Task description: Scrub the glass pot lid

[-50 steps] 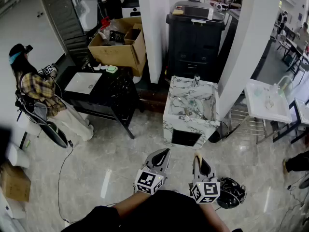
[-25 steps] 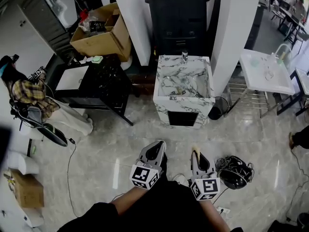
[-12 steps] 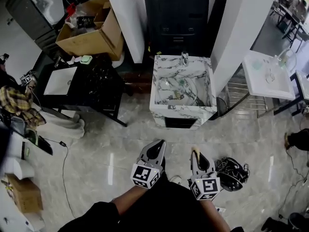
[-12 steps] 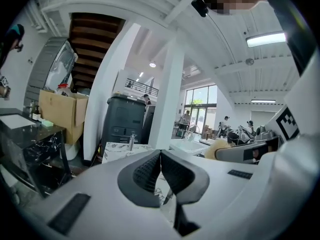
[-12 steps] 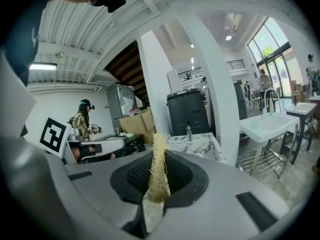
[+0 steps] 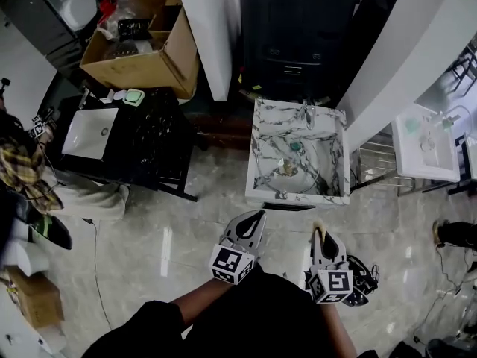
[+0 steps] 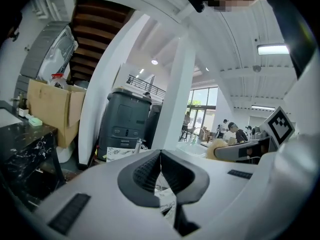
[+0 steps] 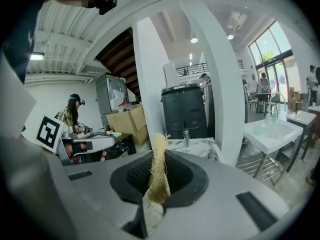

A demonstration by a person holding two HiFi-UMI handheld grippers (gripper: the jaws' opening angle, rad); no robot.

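**Head view.** A glossy stone floor (image 6: 186,230) runs between white pillars (image 6: 205,28). A marble-patterned sink (image 6: 298,198) stands ahead of the person, with a black cabinet (image 6: 298,43) behind it. A cardboard box (image 6: 160,62) and a black table (image 6: 156,144) are to its left.

The glass pot lid (image 6: 292,164) lies inside the sink basin. It shows only as a faint circular outline against the marble veining. Its knob and its tilt cannot be made out, and being round it has no long axis to report.

The left gripper (image 6: 250,222) and the right gripper (image 6: 320,233) sit low in the frame. Both point toward the sink and are well apart from it. The person's dark sleeves and torso cut off everything behind the marker cubes. A tan scrubber (image 6: 318,228) protrudes from the right gripper's tips.

**Left gripper view.** The left gripper (image 7: 160,156) has its ribbed pads pressed together, with nothing between them. Beyond the tips, the sink edge (image 7: 120,155) and its faucet (image 7: 138,145) are visible. The gripper body hides the basin interior.

**Right gripper view.** The right gripper (image 8: 158,156) clamps the fibrous scrubber (image 8: 159,179). The scrubber's long axis runs along the jaws, and its frayed end stands up past the tips. Ahead are the sink top (image 8: 197,145) and the faucet (image 8: 186,135). The basin interior lies below the rim, out of sight.
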